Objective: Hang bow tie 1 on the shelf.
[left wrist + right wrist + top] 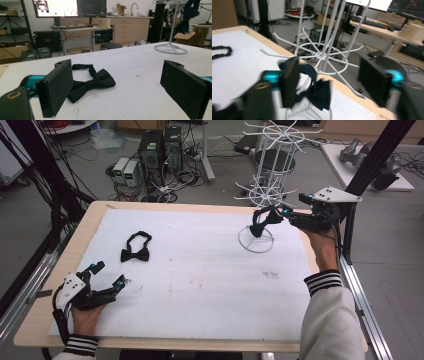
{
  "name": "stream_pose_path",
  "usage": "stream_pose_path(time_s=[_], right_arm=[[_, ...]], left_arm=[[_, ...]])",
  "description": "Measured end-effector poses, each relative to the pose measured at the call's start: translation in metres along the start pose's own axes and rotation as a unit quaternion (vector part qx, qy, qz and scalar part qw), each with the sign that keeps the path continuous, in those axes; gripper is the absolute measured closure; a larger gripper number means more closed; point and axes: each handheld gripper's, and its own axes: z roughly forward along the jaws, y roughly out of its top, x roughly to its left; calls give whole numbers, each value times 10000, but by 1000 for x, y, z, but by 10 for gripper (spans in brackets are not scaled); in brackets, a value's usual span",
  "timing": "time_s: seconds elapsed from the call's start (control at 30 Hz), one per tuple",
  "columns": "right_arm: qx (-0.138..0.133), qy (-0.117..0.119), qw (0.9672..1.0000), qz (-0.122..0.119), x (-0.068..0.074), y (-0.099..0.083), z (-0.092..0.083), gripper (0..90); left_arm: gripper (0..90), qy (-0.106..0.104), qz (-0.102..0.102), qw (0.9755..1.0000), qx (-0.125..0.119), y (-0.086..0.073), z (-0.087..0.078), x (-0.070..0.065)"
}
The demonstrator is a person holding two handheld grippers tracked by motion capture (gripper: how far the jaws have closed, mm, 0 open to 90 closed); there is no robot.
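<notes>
Writing none legible; right hand-held gripper [329,82] jaws wide, bow tie [317,93] hanging free on rack [324,37]; left hand-held gripper [115,87] open, empty.

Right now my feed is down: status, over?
Right gripper open at white rack, dark bow tie hanging there. Left gripper open, black bow tie ahead. Nothing between.

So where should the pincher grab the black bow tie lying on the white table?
Probably the middle knot of the black bow tie, where the two wings pinch in to the narrowest, firmest spot. It lies flat on the white table cover, so come from above with one jaw on each side of the knot. The left gripper sits nearest, open. The thin strap loop would likely slip.
</notes>
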Motion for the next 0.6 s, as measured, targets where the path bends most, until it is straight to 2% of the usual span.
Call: stream_pose_path(time_s=[0.17, 0.23, 0.37, 0.6], right_arm=[[-171, 56, 9994, 288, 5, 1, -6, 112], [-280, 186, 9986, 412, 8, -1, -11, 112], [-395, 289, 9978, 437, 16, -9, -22, 111], [-669, 345, 9954, 601, 37, -38, -43, 112]], left_arm=[[115, 3, -7, 10000, -15, 0, 0, 0], [114, -4, -10, 10000, -24, 0, 0, 0], [114, -16, -34, 10000, -11, 0, 0, 0], [115, -23, -31, 10000, -20, 0, 0, 0]])
